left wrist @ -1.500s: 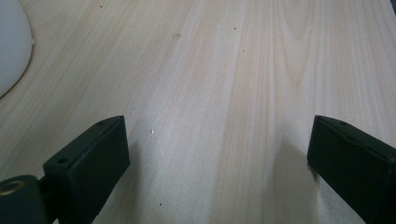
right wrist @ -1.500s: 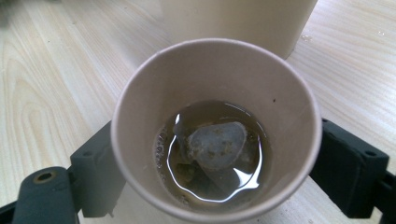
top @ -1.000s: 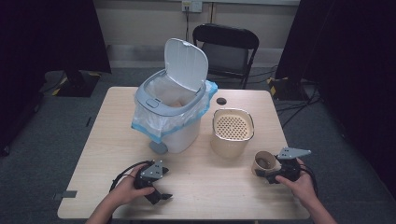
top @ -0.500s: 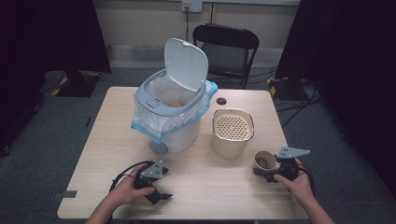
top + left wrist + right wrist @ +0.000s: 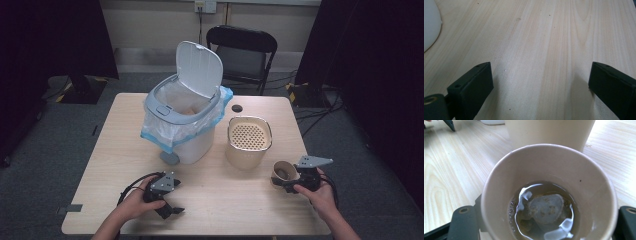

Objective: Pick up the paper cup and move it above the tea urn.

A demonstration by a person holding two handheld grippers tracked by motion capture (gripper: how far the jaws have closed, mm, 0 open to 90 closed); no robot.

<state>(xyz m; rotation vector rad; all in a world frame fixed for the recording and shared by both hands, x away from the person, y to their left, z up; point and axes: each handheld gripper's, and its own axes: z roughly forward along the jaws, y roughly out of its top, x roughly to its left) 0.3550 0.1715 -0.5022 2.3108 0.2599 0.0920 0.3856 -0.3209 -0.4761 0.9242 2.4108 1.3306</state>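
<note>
A brown paper cup [image 5: 284, 172] stands near the table's right front edge. In the right gripper view the cup [image 5: 549, 195] holds brownish liquid with a tea bag [image 5: 545, 207] in it. My right gripper [image 5: 287, 181] reaches around the cup from the right, one jaw on each side, and its jaws have just been closing. The cup's rim hides the pads, and I see no squeeze on its wall. My left gripper [image 5: 172, 210] rests on the table at the front left. It is open [image 5: 540, 82], with bare wood between its jaws.
A white bin [image 5: 185, 125] with its lid up and a blue-edged liner stands mid-table. A beige container [image 5: 248, 142] with a perforated top sits just behind the cup. A small black disc [image 5: 237, 108] lies at the back. A black chair [image 5: 242, 50] stands beyond the table [image 5: 120, 150].
Both hands stay where they were. No visible shift of the cup or the other objects.
</note>
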